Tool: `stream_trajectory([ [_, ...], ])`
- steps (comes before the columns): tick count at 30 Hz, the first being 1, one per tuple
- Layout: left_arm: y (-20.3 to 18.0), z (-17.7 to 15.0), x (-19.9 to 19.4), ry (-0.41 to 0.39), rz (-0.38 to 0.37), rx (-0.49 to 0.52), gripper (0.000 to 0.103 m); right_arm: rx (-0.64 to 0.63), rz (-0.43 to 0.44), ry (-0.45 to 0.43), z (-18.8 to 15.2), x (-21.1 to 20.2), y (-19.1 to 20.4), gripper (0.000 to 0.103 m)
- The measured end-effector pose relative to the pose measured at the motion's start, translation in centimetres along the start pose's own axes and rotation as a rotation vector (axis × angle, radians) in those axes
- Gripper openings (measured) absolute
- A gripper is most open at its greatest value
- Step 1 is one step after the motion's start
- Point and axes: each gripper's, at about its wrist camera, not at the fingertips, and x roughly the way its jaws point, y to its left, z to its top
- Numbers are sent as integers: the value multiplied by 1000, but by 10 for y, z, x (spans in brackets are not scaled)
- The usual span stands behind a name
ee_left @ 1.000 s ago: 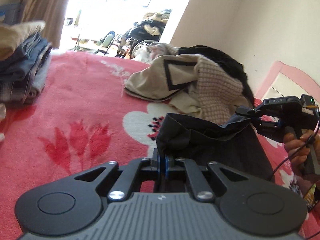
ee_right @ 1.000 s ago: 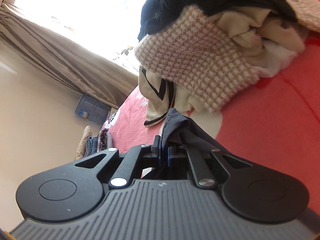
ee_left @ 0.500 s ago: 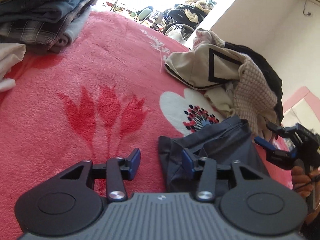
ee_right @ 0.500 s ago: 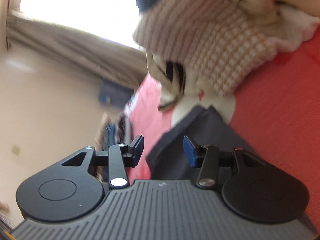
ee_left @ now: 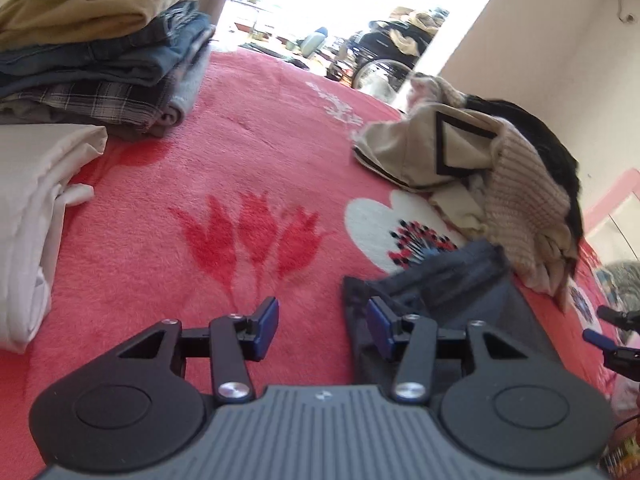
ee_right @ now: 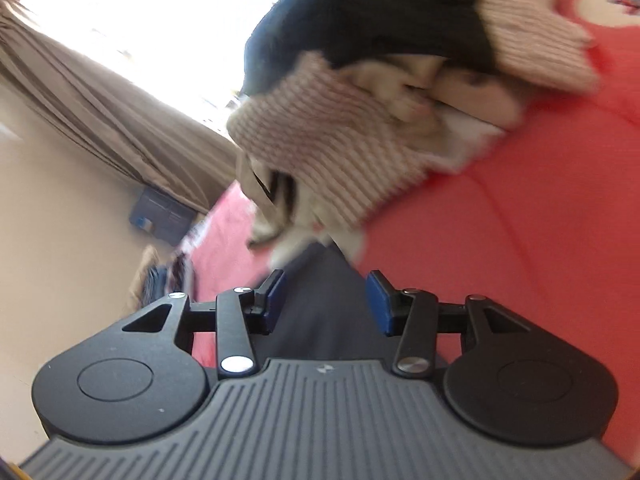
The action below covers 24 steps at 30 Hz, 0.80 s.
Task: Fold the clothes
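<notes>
A dark grey garment (ee_left: pixel 448 292) lies flat on the red flowered blanket (ee_left: pixel 200 184). My left gripper (ee_left: pixel 323 320) hovers at the garment's left edge, its jaws opening and nothing pinched between the blue pads (ee_left: pixel 266 322). My right gripper (ee_right: pixel 326 300) is open above the same dark garment (ee_right: pixel 320 328), which lies below the gap without the pads pressing it. In the left wrist view the right gripper (ee_left: pixel 604 330) shows at the far right edge, beyond the garment.
A heap of unfolded clothes (ee_left: pixel 480 168), beige, knitted pink and black, lies just behind the garment and fills the right wrist view as a blurred heap (ee_right: pixel 360 128). A stack of folded clothes (ee_left: pixel 100 52) and a folded white cloth (ee_left: pixel 28 200) sit at the left.
Both grippers were shut on the dark garment and held it up; both have let go and opened. The garment now lies on the blanket, and both grippers have drawn back from it.
</notes>
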Motion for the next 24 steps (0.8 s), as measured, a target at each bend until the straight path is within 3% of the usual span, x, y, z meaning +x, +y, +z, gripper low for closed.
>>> stream_trajectory([
  [3, -33, -16, -27, 37, -105, 150, 54, 68, -58, 49, -22, -27, -21, 48],
  [6, -81, -44, -50, 70, -227, 399, 59, 155, -94, 105, -45, -37, -43, 56],
  [9, -127, -87, -55, 116, -319, 638, 65, 244, -95, 154, -62, -29, -62, 57],
  [13, -165, -142, -27, 188, -198, 857, 61, 300, -62, 170, -68, -13, -73, 57],
  [16, -171, -166, -10, 183, -97, 958, 56, 301, -59, 144, -64, -3, -70, 58],
  [18, -170, -169, -9, 169, -88, 966, 52, 290, -62, 134, -61, 4, -68, 56],
  [21, -168, -168, -11, 156, -57, 963, 33, 273, -70, 121, -55, 14, -64, 36],
  [23, -165, -165, -12, 152, -42, 951, 21, 279, -78, 113, -53, 16, -68, 16],
  [24, -164, -164, -13, 149, -38, 940, 12, 280, -77, 105, -54, 15, -69, 14],
])
